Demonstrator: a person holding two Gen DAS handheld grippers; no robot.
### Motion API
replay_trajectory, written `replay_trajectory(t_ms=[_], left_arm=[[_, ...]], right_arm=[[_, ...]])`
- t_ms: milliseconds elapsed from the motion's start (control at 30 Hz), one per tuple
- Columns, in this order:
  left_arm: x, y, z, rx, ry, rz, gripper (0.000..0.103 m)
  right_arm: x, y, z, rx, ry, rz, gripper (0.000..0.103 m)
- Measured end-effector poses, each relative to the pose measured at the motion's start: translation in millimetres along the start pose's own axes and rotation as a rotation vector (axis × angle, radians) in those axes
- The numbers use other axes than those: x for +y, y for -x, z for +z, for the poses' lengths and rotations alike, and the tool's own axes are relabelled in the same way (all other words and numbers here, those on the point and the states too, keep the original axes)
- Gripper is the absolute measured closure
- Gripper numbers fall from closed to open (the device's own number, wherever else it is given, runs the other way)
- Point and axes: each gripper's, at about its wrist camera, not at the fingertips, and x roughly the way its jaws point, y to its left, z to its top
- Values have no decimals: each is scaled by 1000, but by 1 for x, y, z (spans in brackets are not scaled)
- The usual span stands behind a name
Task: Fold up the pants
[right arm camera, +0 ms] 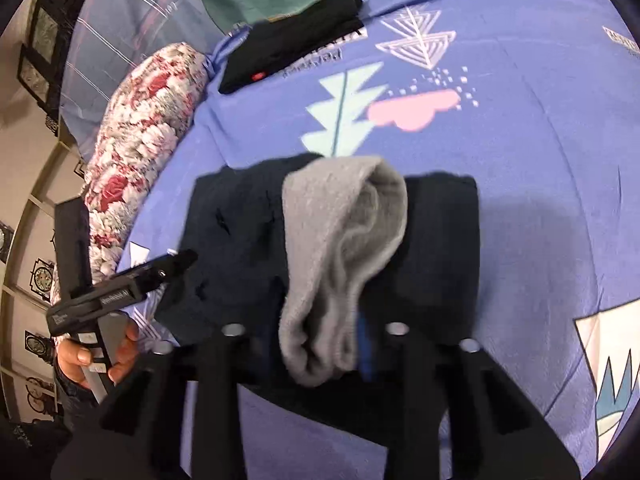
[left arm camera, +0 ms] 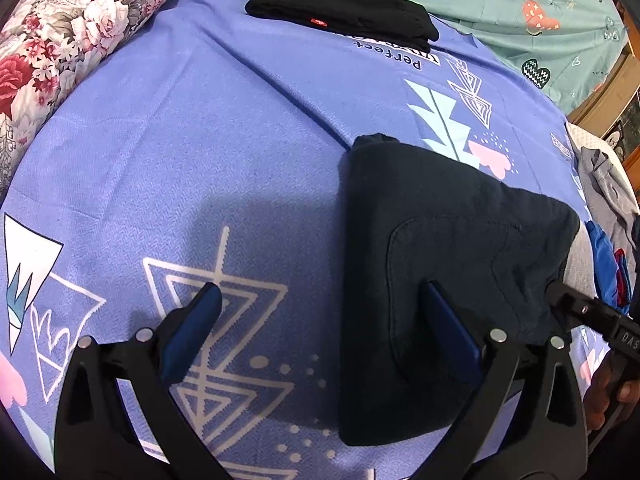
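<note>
Through the left wrist camera I see my left gripper (left arm camera: 320, 328) with its blue fingers (left arm camera: 192, 328) spread wide and released; nothing is pinched between them. The left finger hovers over the printed blue bedsheet (left arm camera: 200, 140), while the right finger sits over the near part of the dark pants (left arm camera: 440, 260). Whether that finger touches the cloth I cannot tell. The pants lie folded into a thick dark bundle on the sheet, right of centre, with their right corner raised toward my right gripper (left arm camera: 560, 298), which comes in from the right edge and meets that corner. A hand (left arm camera: 608, 392) shows under it. Far up the bed lies a second folded black garment (left arm camera: 340, 12) with a small red tag. A floral bolster (left arm camera: 72, 32) runs along the left, a teal blanket (left arm camera: 520, 12) covers the top right, and a heap of grey and blue clothes (left arm camera: 608, 200) sits at the right edge.

Through the right wrist camera I see my right gripper (right arm camera: 316, 332) clenched on the pants (right arm camera: 240, 232): a grey fold of fabric (right arm camera: 340, 260), seemingly the inner side, bunches up between the fingers, and a sliver of blue pad (right arm camera: 364, 344) presses against it. The dark bundle spreads left and right behind the fold, resting on the bedsheet (right arm camera: 520, 160). My left gripper (right arm camera: 120, 288) shows at the left, held by a hand (right arm camera: 100, 356) just beside the pants' left edge. The black garment (right arm camera: 292, 52) lies further back, beside the bolster (right arm camera: 140, 140).
</note>
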Motion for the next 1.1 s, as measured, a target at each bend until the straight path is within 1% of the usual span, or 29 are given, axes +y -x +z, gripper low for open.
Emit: replay_trajectory(t_ms=[100, 167, 233, 333, 367, 400, 433, 467, 500, 567, 633, 667, 700, 733, 767, 800, 867, 933, 967, 1033, 1100], left_arm=[[-2, 7, 1, -8, -9, -10, 2], [-5, 14, 3, -28, -30, -16, 2], [-10, 18, 3, -38, -49, -29, 2], [-18, 13, 1, -31, -76, -34, 2], [-22, 6, -1, -16, -87, -25, 2], [-23, -1, -2, 3, -87, -20, 2], [-23, -4, -2, 15, -79, -16, 2], [-22, -4, -3, 18, -61, -19, 2], [-22, -2, -2, 17, -59, -27, 2], [-23, 4, 1, 19, -85, -36, 2], [-22, 12, 4, 11, -88, -50, 2], [-20, 16, 8, -2, -77, -71, 2], [-18, 20, 12, -13, -65, -86, 2], [-17, 22, 18, -27, -51, -90, 2], [-18, 22, 22, -36, -44, -85, 2], [-19, 20, 27, -45, -40, -70, 2], [-23, 11, 37, -45, -40, -56, 2], [-27, 0, 43, -26, -43, -50, 2], [-29, -8, 47, -14, -41, -48, 2], [-29, -21, 53, 4, -31, -60, 2], [-26, -36, 57, 39, -7, -88, 2]], right_arm=[[6, 22, 1, -59, 26, 40, 84], [7, 40, 1, -93, 34, 50, 84], [4, 46, 0, -96, 26, 34, 84], [-12, 38, -6, -53, 0, -7, 84], [-20, 26, -9, -18, -4, -58, 80], [-25, 20, -9, -3, -9, -93, 69], [-30, 17, -10, -4, -23, -116, 60], [-33, 21, -9, -12, -36, -102, 57], [-31, 25, -8, -17, -33, -100, 56], [-25, 39, -4, -63, 0, -121, 55], [-17, 58, 4, -132, 56, -156, 55], [-14, 63, 7, -164, 72, -172, 55], [-8, 69, 11, -205, 103, -186, 56], [-3, 70, 15, -219, 121, -173, 59], [-1, 66, 19, -212, 127, -149, 70], [2, 60, 24, -191, 134, -109, 76], [8, 42, 30, -149, 154, -57, 79], [8, 28, 32, -109, 154, -28, 79], [7, 22, 33, -97, 150, -33, 79], [-2, 13, 35, -90, 138, -70, 86], [-21, 5, 37, -75, 95, -91, 102]])
